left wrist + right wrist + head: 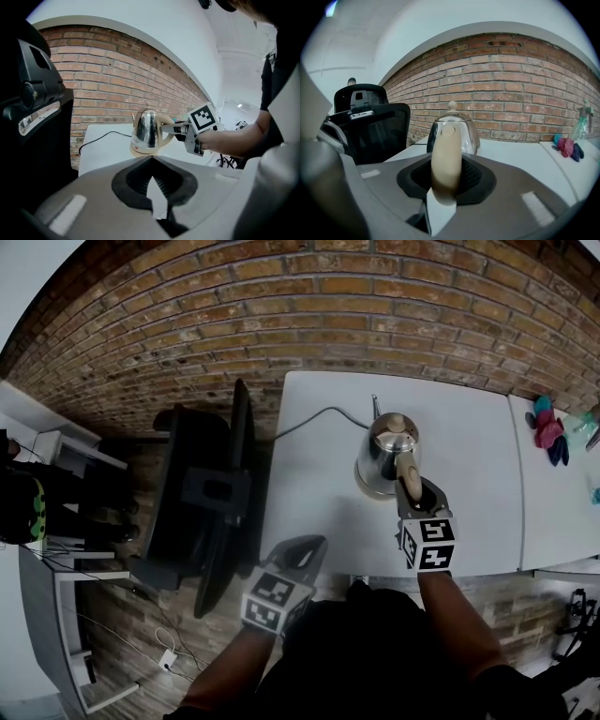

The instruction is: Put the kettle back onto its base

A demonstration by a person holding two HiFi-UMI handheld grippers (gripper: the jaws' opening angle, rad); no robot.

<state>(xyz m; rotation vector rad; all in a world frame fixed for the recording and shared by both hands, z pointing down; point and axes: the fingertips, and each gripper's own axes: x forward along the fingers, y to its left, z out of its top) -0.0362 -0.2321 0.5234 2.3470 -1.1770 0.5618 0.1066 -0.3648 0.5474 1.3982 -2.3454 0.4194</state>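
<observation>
Kettle (389, 451) looks already set down on its base (140, 151), just ahead of the right gripper (410, 491). That gripper's jaws are pinching the handle (446, 164), which stands upright between them. Left gripper (305, 554) hangs well back off the table (469, 521) edge, jaws pressed together, nothing in them. Judged nearly done: what's left is to let go and pull back.

No legible txt, labels or nos. seen.

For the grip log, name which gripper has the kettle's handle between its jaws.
The right gripper: the kettle's beige handle sits between its jaws. The left gripper holds nothing.
</observation>
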